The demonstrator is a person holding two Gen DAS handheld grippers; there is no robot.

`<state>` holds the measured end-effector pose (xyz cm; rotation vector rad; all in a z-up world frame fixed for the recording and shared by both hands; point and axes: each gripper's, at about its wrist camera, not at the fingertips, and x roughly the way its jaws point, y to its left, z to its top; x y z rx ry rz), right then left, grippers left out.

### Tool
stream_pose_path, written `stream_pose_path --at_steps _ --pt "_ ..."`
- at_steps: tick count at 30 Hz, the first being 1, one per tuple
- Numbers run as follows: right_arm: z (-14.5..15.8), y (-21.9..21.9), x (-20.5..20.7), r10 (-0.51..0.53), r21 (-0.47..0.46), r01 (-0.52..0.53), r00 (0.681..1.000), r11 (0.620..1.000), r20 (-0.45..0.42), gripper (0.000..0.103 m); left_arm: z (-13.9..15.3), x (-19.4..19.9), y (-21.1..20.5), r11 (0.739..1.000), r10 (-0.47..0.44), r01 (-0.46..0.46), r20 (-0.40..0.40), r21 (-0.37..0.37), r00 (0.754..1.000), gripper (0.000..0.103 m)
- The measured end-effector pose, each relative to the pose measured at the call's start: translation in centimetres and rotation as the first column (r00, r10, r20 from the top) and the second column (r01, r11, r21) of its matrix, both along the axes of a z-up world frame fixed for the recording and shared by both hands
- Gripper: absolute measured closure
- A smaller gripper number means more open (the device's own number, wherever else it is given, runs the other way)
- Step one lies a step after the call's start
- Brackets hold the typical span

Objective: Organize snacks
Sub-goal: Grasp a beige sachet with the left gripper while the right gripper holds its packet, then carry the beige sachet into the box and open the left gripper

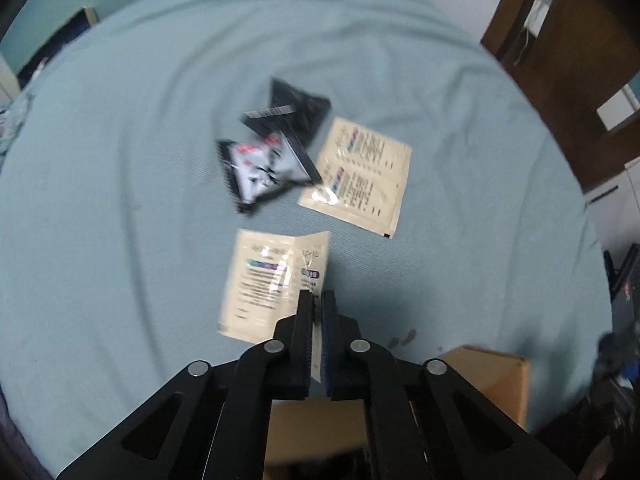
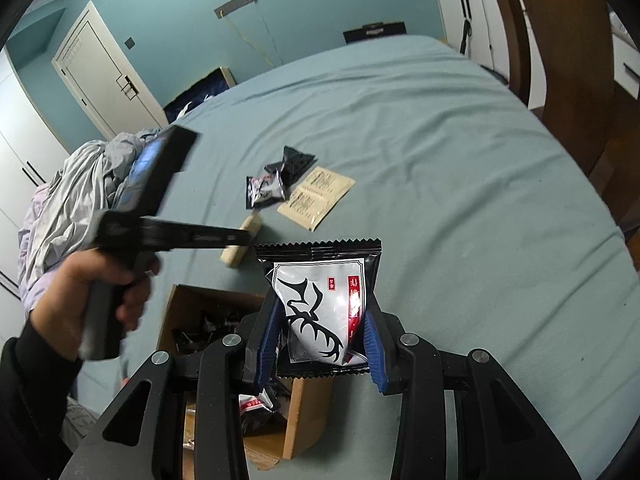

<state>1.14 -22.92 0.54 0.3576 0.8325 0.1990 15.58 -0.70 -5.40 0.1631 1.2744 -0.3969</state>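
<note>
Right wrist view: right gripper (image 2: 320, 320) is gripping a snack bag (image 2: 320, 304) over the box (image 2: 308, 408), while left gripper (image 1: 317, 300) is seemingly pinching a blurred cream packet (image 1: 264, 280).

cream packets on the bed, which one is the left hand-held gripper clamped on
The nearer cream packet, pinched at its edge by the left hand-held gripper; the other cream packet lies free beside the black snack packs.

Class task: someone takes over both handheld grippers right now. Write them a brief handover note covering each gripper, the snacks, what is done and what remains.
Left gripper: jaws shut on the near beige packet, at its edge.
Right gripper: jaws clamped on a black-and-white antler-print snack bag, held above the cardboard box.
Done: several dark snack bags already lie in the box.
Left: both held items, plus two dark bags and a second beige packet on the blue bedsheet.
</note>
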Motion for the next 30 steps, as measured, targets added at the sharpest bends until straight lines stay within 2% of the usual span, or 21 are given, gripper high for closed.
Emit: stream_pose_path --at_steps 4,8,12,16,20,22,23,24,27,30 --pt "0.0 0.3 -0.7 -0.002 -0.006 0.002 1.0 1.0 0.029 0.067 3.9 -2.3 1.5 0.998 0.03 -0.026 0.073 -0.056 0.997 0.101" --pt "0.1 0.0 -1.2 -0.018 -0.001 0.018 0.999 1.0 0.044 0.067 7.6 -5.3 3.1 0.995 0.026 -0.009 0.171 -0.096 0.985 0.101" --pt "-0.1 -0.2 -1.1 -0.019 -0.004 0.019 0.999 1.0 0.033 0.067 10.2 -9.1 4.7 0.98 0.009 0.036 0.227 -0.195 0.974 0.101" --pt "0.1 0.0 -0.9 -0.01 -0.008 0.011 0.999 1.0 0.033 0.067 10.2 -12.5 3.9 0.962 -0.1 0.153 0.23 -0.224 0.968 0.101" --pt "0.1 0.2 -0.7 0.005 -0.012 -0.004 1.0 1.0 0.028 0.067 7.7 -14.4 2.0 0.951 -0.206 0.239 0.172 -0.197 0.963 0.098" --pt "0.1 0.3 -0.6 0.022 -0.006 -0.022 0.999 1.0 0.025 0.067 6.0 -14.4 1.3 0.971 -0.19 0.205 0.125 -0.121 0.974 0.071" --pt "0.2 0.4 -0.7 0.03 -0.003 -0.03 0.999 1.0 0.026 0.067 5.4 -14.1 1.0 0.982 -0.167 0.176 0.117 -0.073 0.979 0.038" --pt "0.2 0.5 -0.7 0.041 0.002 -0.041 0.999 0.999 0.026 0.067 5.0 -13.7 1.0 0.989 -0.138 0.143 0.132 -0.034 0.982 0.022" --pt "-0.1 1.3 -0.4 0.116 0.035 -0.117 0.993 0.993 0.01 0.067 5.1 -12.9 1.5 0.997 -0.078 0.077 0.178 0.016 0.981 0.022" --pt "-0.1 2.3 -0.3 0.174 0.021 -0.174 0.985 0.984 0.009 0.067 5.1 -11.8 3.0 1.0 0.016 -0.015 0.169 -0.011 0.985 0.022"
